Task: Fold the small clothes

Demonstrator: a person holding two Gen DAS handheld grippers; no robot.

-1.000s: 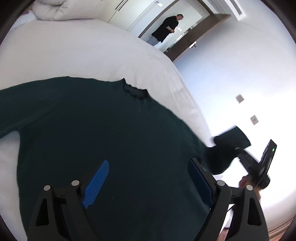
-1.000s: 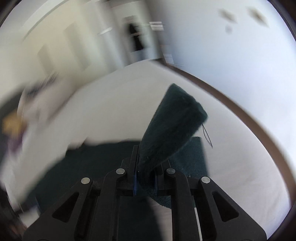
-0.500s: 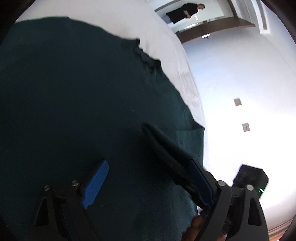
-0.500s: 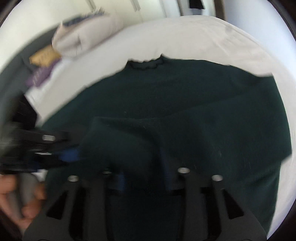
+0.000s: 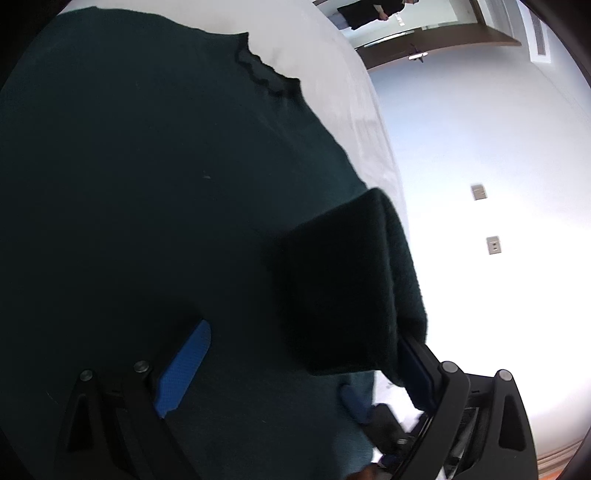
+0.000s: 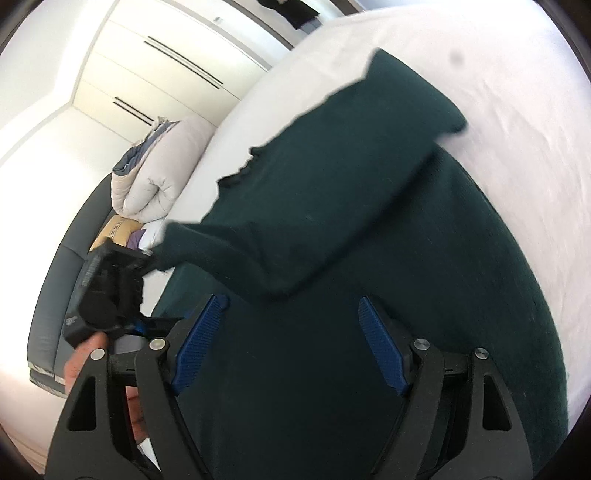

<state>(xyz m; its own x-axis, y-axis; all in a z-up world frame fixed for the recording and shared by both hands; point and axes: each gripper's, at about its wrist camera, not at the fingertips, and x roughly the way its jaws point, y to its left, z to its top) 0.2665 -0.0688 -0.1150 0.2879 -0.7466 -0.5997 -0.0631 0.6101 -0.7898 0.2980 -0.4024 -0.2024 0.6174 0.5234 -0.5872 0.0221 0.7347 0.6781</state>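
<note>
A dark green sweater (image 5: 147, 184) lies flat on a white bed (image 5: 332, 55), its frilled collar (image 5: 266, 77) towards the far side. One sleeve (image 6: 332, 206) is folded across the body; its cuff drapes over my left gripper's right finger (image 5: 417, 373). My left gripper (image 5: 295, 365) is open just above the sweater and also shows in the right wrist view (image 6: 110, 288) at the sleeve's end. My right gripper (image 6: 291, 343) is open and empty above the sweater's body.
A folded beige duvet (image 6: 159, 173) and a small pile of clothes (image 6: 122, 232) sit near the bed's dark headboard (image 6: 62, 277). White wardrobes (image 6: 159, 66) stand behind. A white wall with sockets (image 5: 480, 192) runs along the bed's side; a person (image 5: 369, 11) stands in the doorway.
My right gripper carried the sleeve across the sweater's body, then opened and let it go. The sleeve now lies over the body, with its cuff on my left gripper's finger.
</note>
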